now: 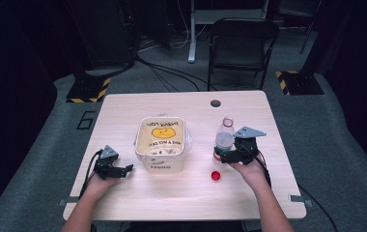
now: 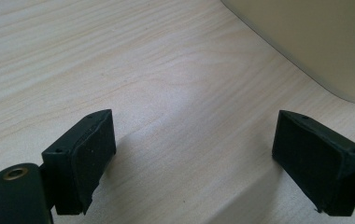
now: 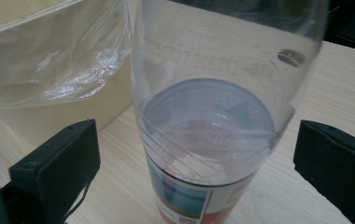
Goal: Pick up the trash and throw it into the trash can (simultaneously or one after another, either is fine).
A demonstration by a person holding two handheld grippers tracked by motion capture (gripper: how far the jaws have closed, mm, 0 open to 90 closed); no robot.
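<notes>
Your right claw [image 1: 231, 155] stands apart around the upright uncapped bottle [image 1: 224, 137], its long axis vertical between the jaws, cap [image 1: 216, 176] on the counter [image 1: 123, 111] just beside, while your left claw [image 1: 119, 170] rests apart, empty, beside the bin [image 1: 161, 143].

Left gripper [image 1: 123, 169] low over the desk [image 1: 123, 104], just left of the lined bin [image 1: 161, 143], fingers [image 2: 84, 154] spread wide. Right gripper [image 1: 226, 155] right of the bin, fingers [image 3: 61, 163] parted, flanking the water bottle [image 1: 224, 135] without touching.
</notes>
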